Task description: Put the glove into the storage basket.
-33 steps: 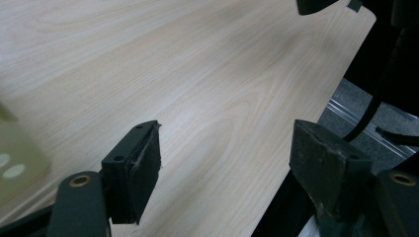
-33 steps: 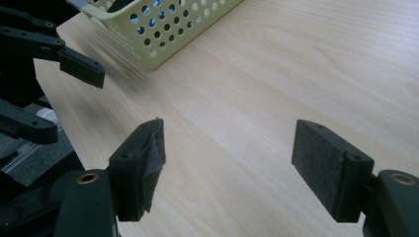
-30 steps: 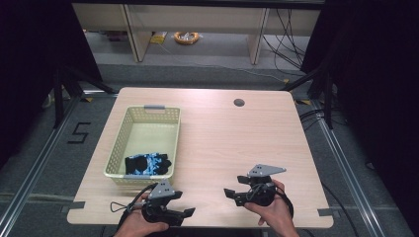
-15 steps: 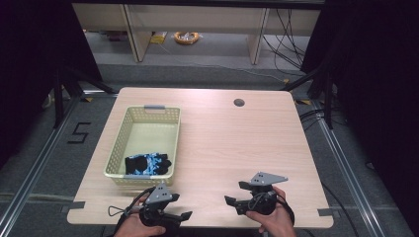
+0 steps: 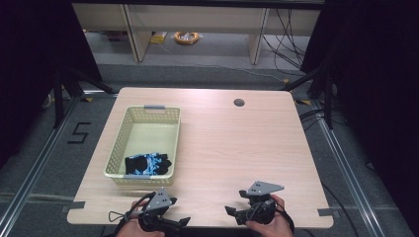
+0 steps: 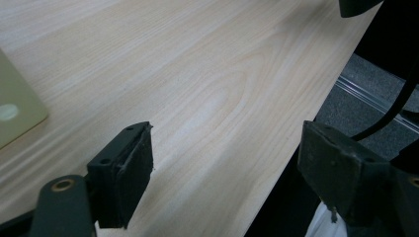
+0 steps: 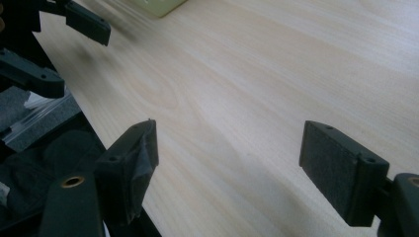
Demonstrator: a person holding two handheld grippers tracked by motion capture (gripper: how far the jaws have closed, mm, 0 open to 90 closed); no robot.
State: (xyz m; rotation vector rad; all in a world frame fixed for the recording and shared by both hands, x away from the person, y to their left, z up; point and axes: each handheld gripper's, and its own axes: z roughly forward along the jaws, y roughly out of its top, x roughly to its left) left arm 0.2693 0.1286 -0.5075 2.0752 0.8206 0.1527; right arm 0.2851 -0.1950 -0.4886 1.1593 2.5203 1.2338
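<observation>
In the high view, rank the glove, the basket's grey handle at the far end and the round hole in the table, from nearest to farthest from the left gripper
From the left gripper, at the table's near edge:
1. Glove, in the basket's near end, just beyond the gripper.
2. Grey handle, on the basket's far rim.
3. Round hole, near the table's far edge, off to the right.

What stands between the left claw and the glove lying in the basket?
The basket's near wall does: the glove lies just behind it, while the open, empty left claw sits at the table's near edge. Reaching in from above looks clear.
</observation>
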